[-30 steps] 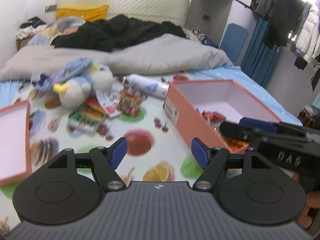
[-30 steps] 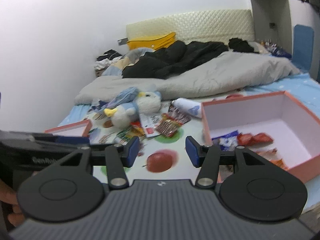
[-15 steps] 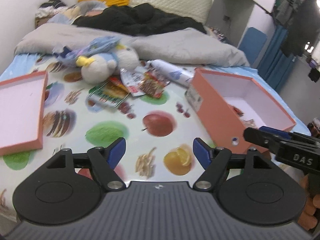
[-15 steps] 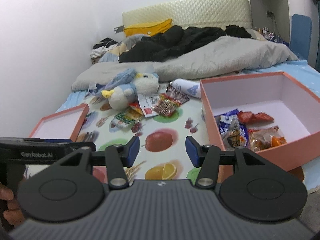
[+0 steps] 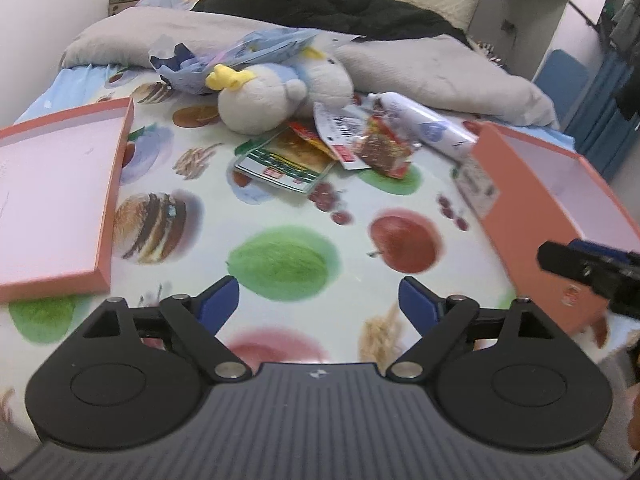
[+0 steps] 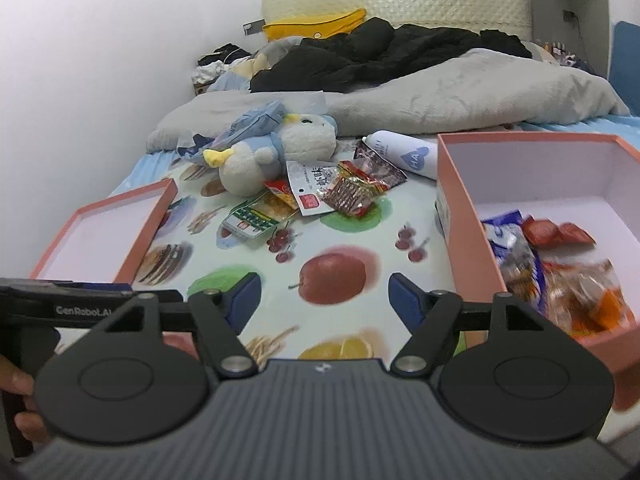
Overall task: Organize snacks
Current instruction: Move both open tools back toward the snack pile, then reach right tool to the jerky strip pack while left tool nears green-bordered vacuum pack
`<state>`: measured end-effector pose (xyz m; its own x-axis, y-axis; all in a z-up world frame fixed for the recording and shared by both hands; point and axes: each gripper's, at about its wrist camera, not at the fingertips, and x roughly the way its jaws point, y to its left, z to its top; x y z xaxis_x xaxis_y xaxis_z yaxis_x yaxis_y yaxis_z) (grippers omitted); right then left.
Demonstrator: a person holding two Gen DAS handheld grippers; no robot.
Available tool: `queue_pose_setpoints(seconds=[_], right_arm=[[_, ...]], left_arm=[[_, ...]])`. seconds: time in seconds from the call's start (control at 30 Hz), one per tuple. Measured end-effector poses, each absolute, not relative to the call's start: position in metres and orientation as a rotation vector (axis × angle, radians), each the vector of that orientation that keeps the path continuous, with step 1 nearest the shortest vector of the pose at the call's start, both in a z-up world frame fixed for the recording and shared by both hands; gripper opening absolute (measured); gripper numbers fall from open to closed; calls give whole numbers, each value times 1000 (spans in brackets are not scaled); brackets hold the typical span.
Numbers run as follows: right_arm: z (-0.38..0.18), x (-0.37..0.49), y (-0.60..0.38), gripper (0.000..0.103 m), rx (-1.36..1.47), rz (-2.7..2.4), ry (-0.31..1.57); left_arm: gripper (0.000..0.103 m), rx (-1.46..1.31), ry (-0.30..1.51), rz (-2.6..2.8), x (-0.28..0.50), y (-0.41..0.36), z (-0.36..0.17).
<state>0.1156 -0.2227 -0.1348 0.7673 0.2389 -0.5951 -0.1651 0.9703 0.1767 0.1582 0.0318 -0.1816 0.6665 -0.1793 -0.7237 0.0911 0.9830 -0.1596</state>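
Crinkly snack packets [image 6: 340,190], red, green and white, lie heaped mid-frame on the bed by a plush toy [image 6: 272,152]. Both the left gripper [image 5: 319,300] and the right gripper [image 6: 324,296] have just been opening, fingers wide, nothing between them.

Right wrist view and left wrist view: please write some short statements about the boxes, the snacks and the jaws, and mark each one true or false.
1. The deep pink cardboard box already holds snack packets. True.
2. The shallow pink cardboard lid is full of snacks. False: nothing lies in it.
3. The white and blue plush toy lies beside the loose snack packets on the fruit-print cloth. True.
4. The right gripper holds a packet. False: its jaws are open, with nothing between them.
5. The left gripper has open jaws, holding nothing. True.
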Motion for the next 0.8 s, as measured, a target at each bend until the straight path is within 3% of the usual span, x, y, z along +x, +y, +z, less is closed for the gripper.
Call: queue_pose_setpoints(seconds=[0.63, 0.8], right_arm=[[-194, 291, -207, 72, 157, 140, 746], [-212, 333, -205, 79, 198, 115, 811]], left_arm=[[101, 152, 804, -222, 332, 3, -242], [102, 227, 826, -235, 368, -2, -254]])
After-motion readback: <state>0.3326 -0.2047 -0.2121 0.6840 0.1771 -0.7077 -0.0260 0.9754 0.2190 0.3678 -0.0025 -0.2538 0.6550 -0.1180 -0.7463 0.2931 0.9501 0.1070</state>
